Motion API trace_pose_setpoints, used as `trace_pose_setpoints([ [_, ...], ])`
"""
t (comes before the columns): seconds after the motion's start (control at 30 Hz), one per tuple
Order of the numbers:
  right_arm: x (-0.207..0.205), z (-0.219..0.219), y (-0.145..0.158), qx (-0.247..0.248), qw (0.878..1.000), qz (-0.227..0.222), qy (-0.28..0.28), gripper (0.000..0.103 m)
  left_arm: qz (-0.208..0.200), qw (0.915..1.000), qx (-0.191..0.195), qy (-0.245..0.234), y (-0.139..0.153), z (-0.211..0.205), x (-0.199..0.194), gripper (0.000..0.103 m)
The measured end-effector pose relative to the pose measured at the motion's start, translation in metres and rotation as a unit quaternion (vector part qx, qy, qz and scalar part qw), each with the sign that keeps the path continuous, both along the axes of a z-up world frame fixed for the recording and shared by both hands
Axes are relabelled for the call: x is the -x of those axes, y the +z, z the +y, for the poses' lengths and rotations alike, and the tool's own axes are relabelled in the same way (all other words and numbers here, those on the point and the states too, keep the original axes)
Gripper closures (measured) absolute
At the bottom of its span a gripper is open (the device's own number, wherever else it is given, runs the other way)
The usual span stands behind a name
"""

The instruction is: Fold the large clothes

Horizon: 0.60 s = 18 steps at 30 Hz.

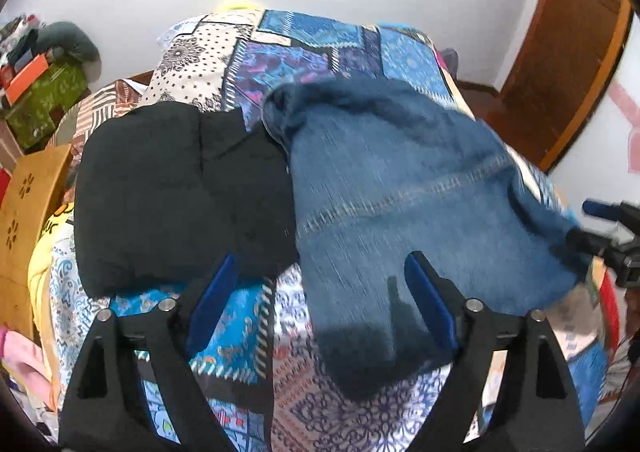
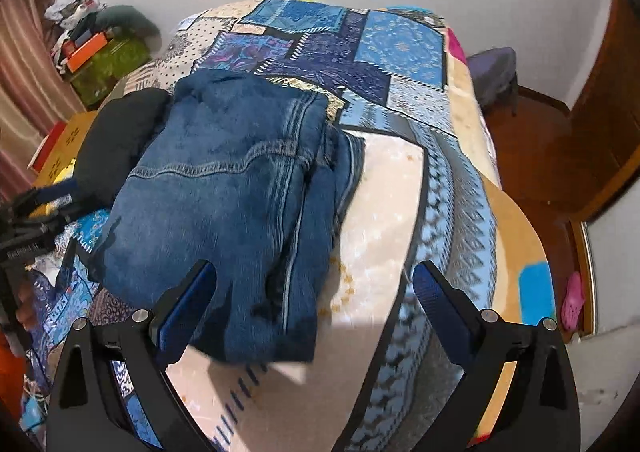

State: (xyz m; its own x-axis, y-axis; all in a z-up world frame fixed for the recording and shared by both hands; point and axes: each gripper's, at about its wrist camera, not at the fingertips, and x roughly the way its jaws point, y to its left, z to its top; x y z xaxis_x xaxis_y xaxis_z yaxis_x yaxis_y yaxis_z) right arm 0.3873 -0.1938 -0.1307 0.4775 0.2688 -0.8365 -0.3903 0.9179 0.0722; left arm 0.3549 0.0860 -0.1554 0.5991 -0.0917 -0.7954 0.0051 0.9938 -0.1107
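Note:
Folded blue jeans (image 1: 400, 187) lie on a patchwork bedspread (image 1: 304, 51), and a folded black garment (image 1: 176, 187) rests against their left side. My left gripper (image 1: 322, 274) hangs open just above the near edges of both, with nothing pinched between its blue pads. In the right wrist view the jeans (image 2: 224, 179) fill the middle and the black garment (image 2: 120, 139) peeks out at the left. My right gripper (image 2: 314, 268) is open over the near right end of the jeans. Its left finger (image 2: 188, 300) is above the denim and its right one is above bare bedspread (image 2: 380, 211).
The bed takes up most of both views. A wooden chair back (image 1: 28, 219) and stacked boxes (image 1: 44, 99) stand to its left. Wooden floor and a door (image 2: 600, 123) lie to the right, with a pink shoe (image 2: 572, 300) on the floor. A white wall is behind.

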Motion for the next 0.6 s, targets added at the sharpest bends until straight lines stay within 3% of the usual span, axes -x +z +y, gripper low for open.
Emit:
trace_pose_setpoints([
  [0.07,-0.011,0.002,-0.001,-0.006,1.000,0.008,0.002,0.005,0.003,0.9998,0.018,0.006,0.000,0.009,-0.010,0.017],
  [0.17,-0.029,0.003,-0.006,-0.031,0.999,0.035,0.012,0.005,0.026,0.9952,0.094,-0.007,-0.009,0.024,-0.030,0.017],
  [0.3,-0.048,0.007,-0.023,-0.050,0.995,0.089,0.019,0.005,0.086,0.9805,0.175,-0.018,-0.037,0.034,-0.054,0.017],
  [0.5,-0.078,0.005,-0.050,-0.089,0.982,0.163,0.016,0.003,0.134,0.9667,0.216,-0.032,-0.071,0.030,-0.078,0.017],
  [0.6,-0.085,0.008,-0.046,-0.110,0.981,0.157,0.026,0.003,0.146,0.9553,0.254,-0.039,-0.084,0.030,-0.092,0.017],
])
